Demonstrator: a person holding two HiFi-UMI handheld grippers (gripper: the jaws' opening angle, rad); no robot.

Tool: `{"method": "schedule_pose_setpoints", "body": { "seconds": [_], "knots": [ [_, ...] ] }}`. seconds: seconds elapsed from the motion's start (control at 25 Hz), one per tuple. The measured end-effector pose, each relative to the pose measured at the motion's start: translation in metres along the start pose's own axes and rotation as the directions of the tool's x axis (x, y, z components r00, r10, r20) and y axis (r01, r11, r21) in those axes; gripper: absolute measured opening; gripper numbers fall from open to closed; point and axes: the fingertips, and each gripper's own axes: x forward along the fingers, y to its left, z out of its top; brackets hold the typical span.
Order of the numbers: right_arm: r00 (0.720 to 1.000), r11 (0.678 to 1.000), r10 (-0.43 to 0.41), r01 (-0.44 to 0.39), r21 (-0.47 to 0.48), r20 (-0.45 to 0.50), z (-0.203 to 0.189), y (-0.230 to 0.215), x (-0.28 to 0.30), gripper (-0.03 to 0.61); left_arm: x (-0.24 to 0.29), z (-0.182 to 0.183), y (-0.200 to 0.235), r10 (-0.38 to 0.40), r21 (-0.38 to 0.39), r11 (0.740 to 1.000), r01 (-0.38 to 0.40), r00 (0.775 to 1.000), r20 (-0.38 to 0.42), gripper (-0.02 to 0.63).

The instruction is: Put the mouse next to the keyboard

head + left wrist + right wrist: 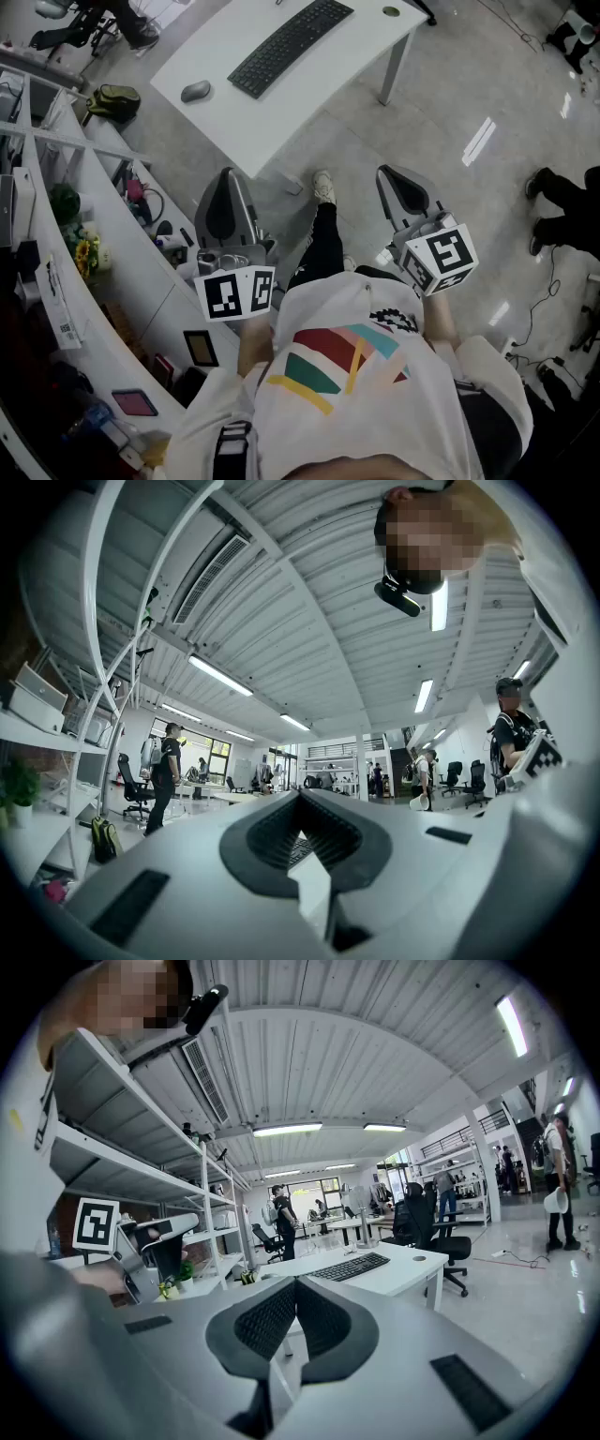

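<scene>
Approach phase, nothing picked up yet. Left gripper (300,797) has its jaws closed tip to tip with nothing between them; right gripper (295,1283) is the same, pads pressed together and empty. Both are held close to the person's chest, pointing out across open floor toward the white desk (234,37). Mouse (196,91) sits on the desk well ahead of the left jaws and a little to their left, far out of reach of either pair. Keyboard (291,45) lies further ahead, roughly on the line between the two jaw pairs; in the right gripper view it shows just past the jaw tips, slightly right. Mouse and keyboard share one desk end but with a clear gap, so I'd call the placement not done. Next move as I read it: walk up to the desk, open one pair of jaws, bring them down astride the mouse, close, then shift it until it is just beside the keyboard. Left looks like the natural pick since the mouse is nearer its line. Mouse is low and rounded, so it needs a low, square grip or it may squirt out.
</scene>
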Motion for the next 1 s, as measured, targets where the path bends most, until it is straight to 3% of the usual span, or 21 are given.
{"method": "schedule_pose_setpoints", "body": {
  "seconds": [0.12, 0.24, 0.32, 0.4, 0.6, 0.84, 1.0],
  "knots": [
    [1.0, 1.0, 0.015, -0.015, -0.014, 0.014, 0.004, -0.017, 0.039, 0.012, 0.038, -0.014, 0.03, 0.035, -0.005, 0.999, -0.035, 0.999, 0.02, 0.043],
    [0.99, 0.994, 0.103, -0.105, 0.016, 0.092, 0.026, -0.019, 0.077, 0.013, 0.077, -0.028, 0.059, 0.059, -0.017, 0.998, -0.059, 0.998, 0.008, 0.043],
    [0.981, 0.988, 0.135, -0.143, 0.052, 0.136, 0.049, -0.026, 0.107, 0.014, 0.107, -0.035, 0.072, 0.069, 0.028, 0.997, -0.069, 0.998, -0.006, 0.043],
    [0.977, 0.982, 0.158, -0.171, 0.081, 0.142, 0.07, -0.034, 0.143, 0.014, 0.139, -0.041, 0.079, 0.063, 0.065, 0.996, -0.061, 0.998, -0.018, 0.043],
    [0.955, 0.949, 0.269, -0.285, 0.132, 0.126, 0.103, -0.04, 0.24, 0.014, 0.218, -0.05, 0.106, 0.047, 0.026, 0.999, -0.046, 0.999, -0.019, 0.043],
    [0.982, 0.98, 0.186, -0.187, 0.069, 0.028, 0.106, -0.079, 0.31, 0.013, 0.269, -0.066, 0.141, 0.087, 0.028, 0.996, -0.086, 0.994, -0.061, 0.043],
    [0.977, 0.973, 0.211, -0.209, 0.102, -0.01, 0.097, -0.095, 0.333, 0.013, 0.283, -0.075, 0.154, 0.124, 0.035, 0.992, -0.122, 0.988, -0.089, 0.043]
  ]
}}
